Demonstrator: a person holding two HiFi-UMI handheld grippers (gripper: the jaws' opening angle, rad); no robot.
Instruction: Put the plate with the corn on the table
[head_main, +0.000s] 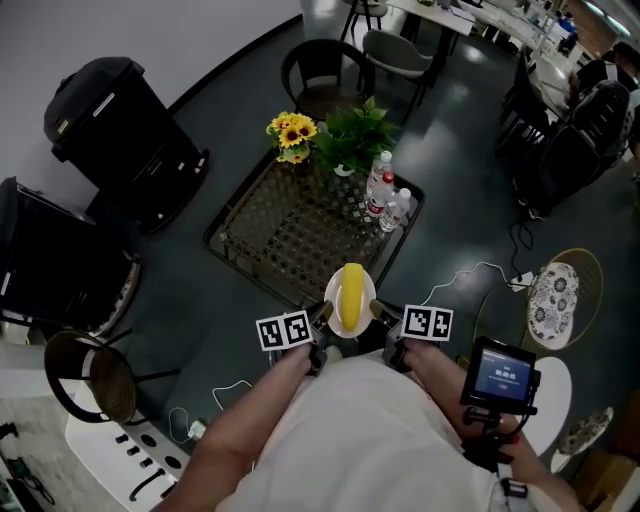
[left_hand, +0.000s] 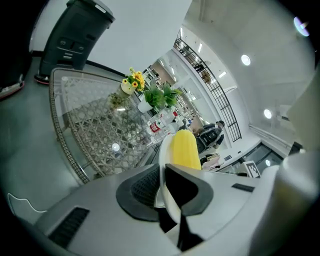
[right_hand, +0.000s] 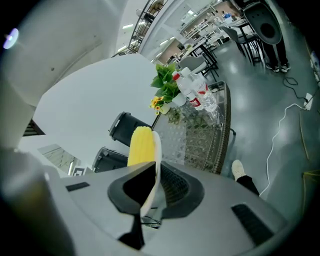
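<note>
A white plate (head_main: 334, 292) with a yellow corn cob (head_main: 351, 293) on it hangs just short of the near edge of the glass-topped wicker table (head_main: 290, 232). My left gripper (head_main: 322, 322) is shut on the plate's left rim and my right gripper (head_main: 380, 316) is shut on its right rim. In the left gripper view the plate rim (left_hand: 163, 160) runs edge-on between the jaws, with the corn (left_hand: 184, 149) above. The right gripper view shows the same: rim (right_hand: 155, 165) clamped, corn (right_hand: 139, 146) to its left.
At the table's far end stand sunflowers (head_main: 291, 133), a green plant (head_main: 354, 132) and water bottles (head_main: 386, 199). Dark chairs (head_main: 322, 70) stand beyond it, black bins (head_main: 120, 128) to the left, a wooden stool (head_main: 90, 375) at the near left. A cable (head_main: 470, 272) lies on the floor.
</note>
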